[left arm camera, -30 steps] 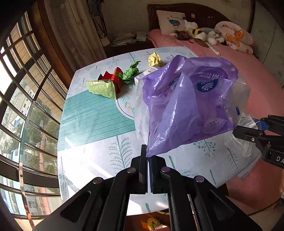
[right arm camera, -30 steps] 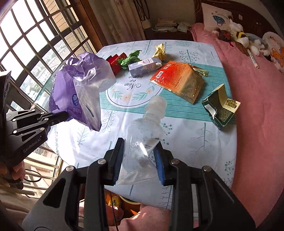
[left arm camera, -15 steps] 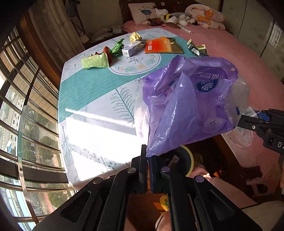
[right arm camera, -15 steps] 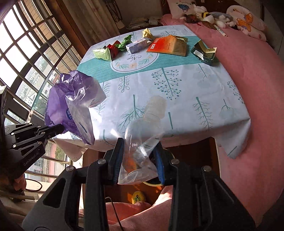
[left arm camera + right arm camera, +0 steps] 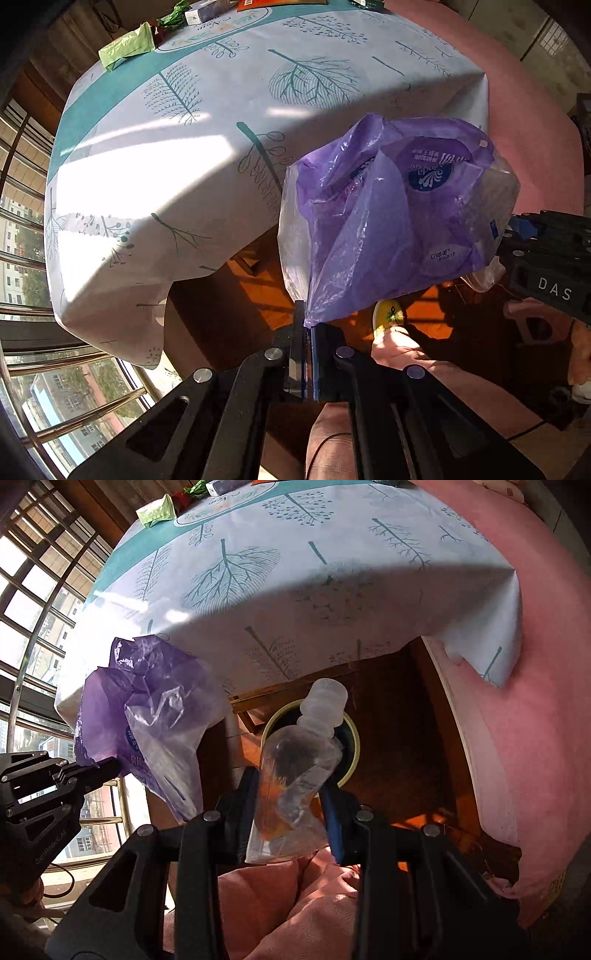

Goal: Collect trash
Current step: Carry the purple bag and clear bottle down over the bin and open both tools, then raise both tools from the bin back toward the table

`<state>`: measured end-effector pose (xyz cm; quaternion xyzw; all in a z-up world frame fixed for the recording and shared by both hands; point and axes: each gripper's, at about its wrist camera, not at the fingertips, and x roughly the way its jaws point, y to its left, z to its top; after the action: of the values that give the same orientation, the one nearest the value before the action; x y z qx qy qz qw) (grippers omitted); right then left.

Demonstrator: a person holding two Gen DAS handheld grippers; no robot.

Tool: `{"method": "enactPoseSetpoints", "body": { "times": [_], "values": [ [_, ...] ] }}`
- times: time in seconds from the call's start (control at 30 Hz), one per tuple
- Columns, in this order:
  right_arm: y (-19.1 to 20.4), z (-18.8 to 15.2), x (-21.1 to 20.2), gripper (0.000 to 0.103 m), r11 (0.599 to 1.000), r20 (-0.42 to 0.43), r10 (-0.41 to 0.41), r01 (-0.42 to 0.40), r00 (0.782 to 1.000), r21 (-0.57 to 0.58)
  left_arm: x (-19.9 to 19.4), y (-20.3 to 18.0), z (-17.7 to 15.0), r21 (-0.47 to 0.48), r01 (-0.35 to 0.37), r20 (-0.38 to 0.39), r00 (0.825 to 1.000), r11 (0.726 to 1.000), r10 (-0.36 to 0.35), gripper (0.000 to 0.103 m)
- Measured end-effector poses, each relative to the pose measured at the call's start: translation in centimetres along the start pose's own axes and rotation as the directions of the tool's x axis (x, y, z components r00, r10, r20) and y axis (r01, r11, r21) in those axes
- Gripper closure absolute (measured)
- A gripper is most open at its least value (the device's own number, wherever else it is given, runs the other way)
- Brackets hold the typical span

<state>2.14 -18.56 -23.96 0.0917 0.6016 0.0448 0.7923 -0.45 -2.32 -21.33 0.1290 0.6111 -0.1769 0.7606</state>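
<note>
Round yellow-rimmed bin [image 5: 354, 734] on floor below worktop [image 5: 295, 572] edge, contents unclear; left hand-held gripper [image 5: 307, 345] pinched tight on purple plastic bag [image 5: 391, 218], right hand-held gripper [image 5: 291, 805] narrowly clamping crushed clear bottle [image 5: 303, 753] above bin.

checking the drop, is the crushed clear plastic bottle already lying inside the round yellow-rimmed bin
No, the crushed clear plastic bottle is clamped in the right tongs, above the round yellow-rimmed bin on the floor.

"DAS" on the right claw [image 5: 517, 240], "GenRobot.AI" on the left claw [image 5: 107, 768], "New" on the tablecloth [image 5: 207, 27]
</note>
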Motion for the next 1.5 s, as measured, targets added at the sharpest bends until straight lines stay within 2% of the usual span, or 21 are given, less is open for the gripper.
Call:
{"method": "enactPoseSetpoints", "body": {
  "times": [0.2,0.33,0.57,0.63,0.7,0.73,0.77,0.8,0.93,1.1,1.27,1.5],
  "values": [
    [-2.1,-1.7,8.4,0.073,0.999,-0.053,-0.021,0.024,0.998,0.048,9.4,-0.3,-1.8,-0.004,-0.03,-0.109,0.994,1.0,0.029,0.102],
    [-3.3,-2.2,14.7,0.073,0.997,-0.073,-0.014,0.019,0.997,0.07,16.6,0.2,-1.6,-0.023,-0.049,-0.176,0.983,0.999,0.044,0.102],
    [-5.8,-2.3,25.7,0.07,0.997,-0.072,0.001,0.005,0.997,0.081,26.7,0.5,-0.2,-0.024,-0.045,-0.206,0.978,0.999,0.039,0.101],
    [-6.7,-2.4,28.7,0.07,0.995,-0.085,0.018,-0.01,0.996,0.103,28.8,0.5,-0.3,-0.005,-0.053,-0.208,0.977,0.999,0.05,0.089],
    [-7.4,-2.3,31.1,0.065,0.989,-0.103,0.063,-0.049,0.993,0.138,30.5,1.0,0.4,-0.012,-0.039,-0.203,0.978,0.999,0.036,0.046],
    [-7.7,-2.3,32.0,0.048,0.989,-0.103,0.062,-0.048,0.993,0.142,30.9,1.2,1.0,-0.018,-0.033,-0.19,0.981,0.999,0.029,0.037],
    [-7.7,-2.3,32.6,0.033,0.99,-0.094,0.055,-0.042,0.994,0.137,31.1,1.3,1.0,-0.024,-0.031,-0.175,0.984,0.999,0.026,0.023],
    [-7.7,-2.2,33.0,0.031,0.991,-0.08,0.057,-0.047,0.995,0.126,31.5,1.0,0.9,-0.03,-0.028,-0.158,0.987,0.999,0.023,0.016],
    [-8.0,-1.8,33.9,0.03,0.995,-0.075,0.046,-0.039,0.996,0.092,31.2,1.3,2.0,-0.044,-0.045,-0.138,0.99,0.998,0.038,0.016],
    [-9.3,-1.4,32.6,0.029,0.991,-0.087,0.048,-0.036,0.995,0.129,30.6,0.0,3.8,-0.058,-0.065,-0.121,0.991,0.996,0.057,0.016],
    [-8.9,-0.8,28.1,0.029,0.99,-0.098,0.041,-0.028,0.994,0.136,25.3,-0.7,3.5,-0.051,-0.065,-0.098,0.993,0.997,0.06,0.016],
    [-7.5,-0.1,18.5,0.029,0.989,-0.11,0.051,-0.035,0.993,0.145,13.1,-2.2,3.1,-0.041,-0.026,-0.06,0.998,0.999,0.024,0.016]
  ]
}}
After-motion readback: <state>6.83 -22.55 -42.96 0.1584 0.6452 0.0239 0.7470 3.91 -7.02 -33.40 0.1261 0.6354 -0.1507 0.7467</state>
